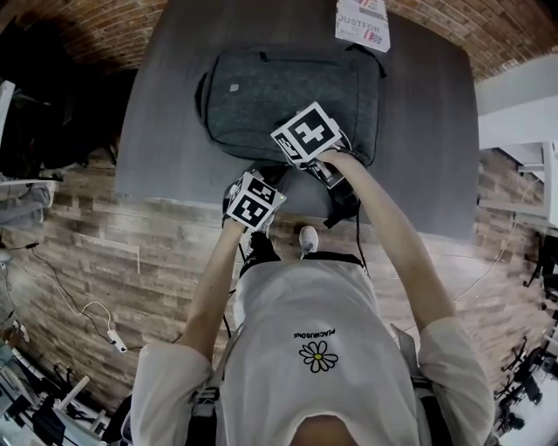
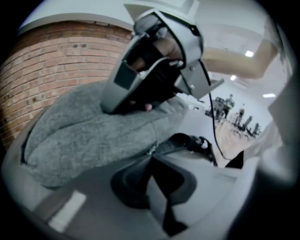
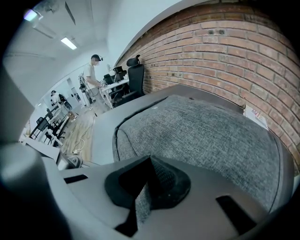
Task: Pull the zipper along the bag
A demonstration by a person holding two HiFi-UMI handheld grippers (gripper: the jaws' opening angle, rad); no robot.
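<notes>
1. The grey bag lies flat on the dark table, in the upper middle of the head view. A printed card lies beyond it at the top edge.
2. My left gripper sits at the bag's lower edge, near the centre of the head view. Its jaws are all but closed, nipping what looks like the small pale zipper pull where the zipper line runs down the bag's side.
3. My right gripper rests on the bag's lower right part in the head view, just beside the left one. Its jaws are fully together, with a fold of the bag's grey fabric pinched between them.
4. In the left gripper view, the right gripper fills the upper centre, down against the bag's top.
</notes>
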